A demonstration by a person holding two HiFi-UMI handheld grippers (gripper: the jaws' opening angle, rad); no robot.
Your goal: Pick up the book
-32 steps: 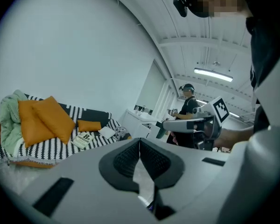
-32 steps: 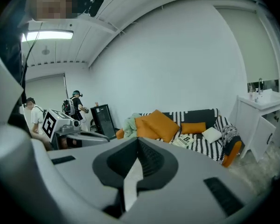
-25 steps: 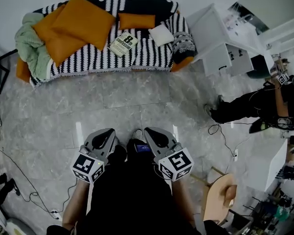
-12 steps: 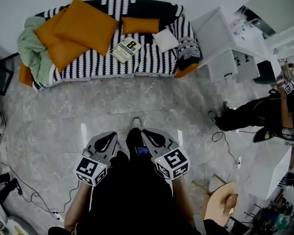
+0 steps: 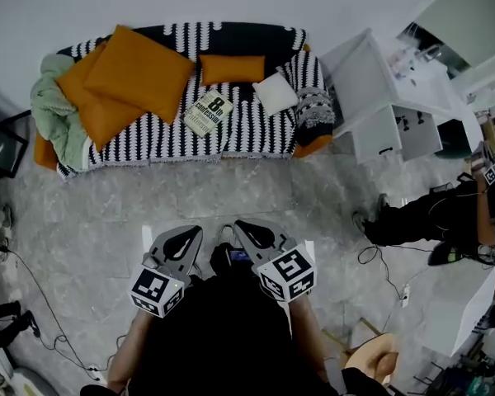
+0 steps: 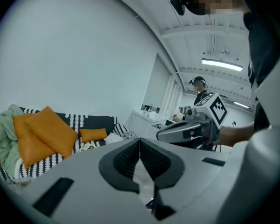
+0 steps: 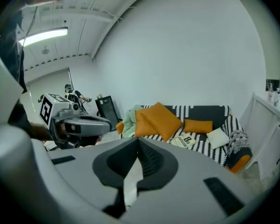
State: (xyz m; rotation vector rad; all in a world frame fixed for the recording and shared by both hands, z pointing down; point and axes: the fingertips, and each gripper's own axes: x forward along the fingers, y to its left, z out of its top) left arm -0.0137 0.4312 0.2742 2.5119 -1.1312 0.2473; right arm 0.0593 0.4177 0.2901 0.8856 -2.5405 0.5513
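Note:
The book [image 5: 209,112], pale with a big black "8" on its cover, lies flat on the black-and-white striped sofa [image 5: 256,130] below the orange cushions; the same book [image 7: 187,139] shows in the right gripper view and, small, the book [image 6: 87,147] in the left gripper view. Both grippers hang low over the floor, well short of the sofa. My left gripper [image 5: 180,235] is shut with nothing in it, its pads meeting [image 6: 139,149]. My right gripper [image 5: 249,231] is shut and empty too, jaws closed [image 7: 137,149].
Large orange cushions [image 5: 136,71], a green blanket [image 5: 51,110] and a white pillow [image 5: 275,93] lie on the sofa. A white cabinet [image 5: 388,97] stands to its right. A person [image 5: 445,213] sits at the right. Cables [image 5: 33,295] trail over the grey marble floor.
The sofa and book have slid lower and closer in the head view as I move toward them. Both grippers stay shut, carried forward side by side.

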